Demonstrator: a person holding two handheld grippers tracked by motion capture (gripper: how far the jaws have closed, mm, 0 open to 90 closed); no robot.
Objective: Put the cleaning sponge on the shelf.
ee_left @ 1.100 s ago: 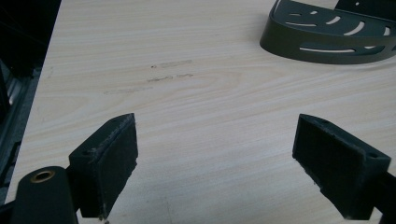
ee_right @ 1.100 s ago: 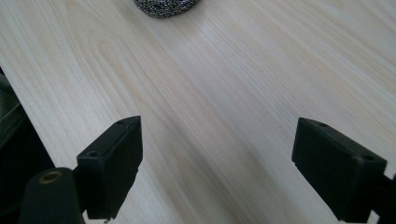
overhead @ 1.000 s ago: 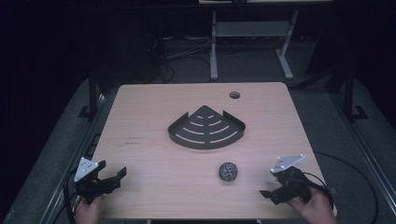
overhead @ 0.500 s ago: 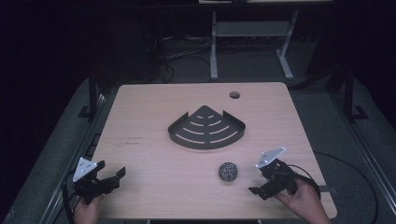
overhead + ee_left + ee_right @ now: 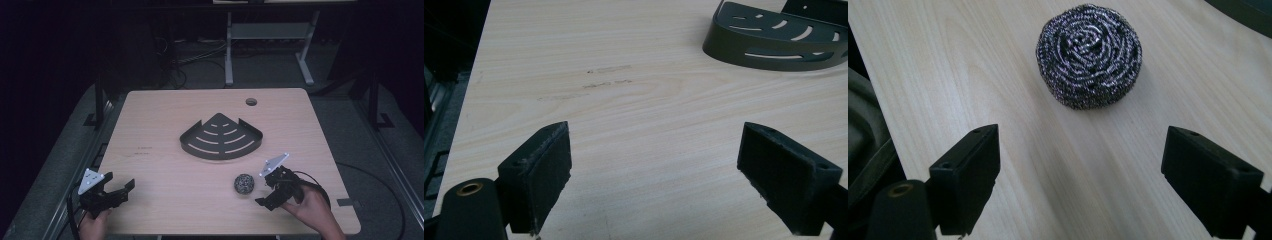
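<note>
A round steel-wool scourer (image 5: 244,184) lies on the table (image 5: 165,130) in its near right part, resting on the bare wood and touching nothing else. In the right gripper view the scourer (image 5: 1089,55) sits just ahead of the jaws and roughly on the line between them, a little toward the left one; it is beyond their tips, not between the pads.

The right hand-held gripper (image 5: 266,189) is just to the right of the scourer in the high view, close but apart from it, and points left and slightly near. Its jaws stand wide apart and grasp nothing; bare wood shows between them in its own view (image 5: 1080,167). A hand (image 5: 312,207) holds it from the near right, and a black cable (image 5: 320,186) loops behind it.

Beyond the scourer, toward the middle of the table, lies a dark, fan-shaped metal shelf (image 5: 221,137) with curved slots and a low rim, its point toward the far side. A small round hole (image 5: 251,101) sits in the table top near the far edge.

The left hand-held gripper (image 5: 120,191) is at the near left corner, well apart from the scourer, pointing right. Its jaws are also spread wide and empty (image 5: 654,172), over plain wood with the shelf (image 5: 774,37) at the far right of its view.
</note>
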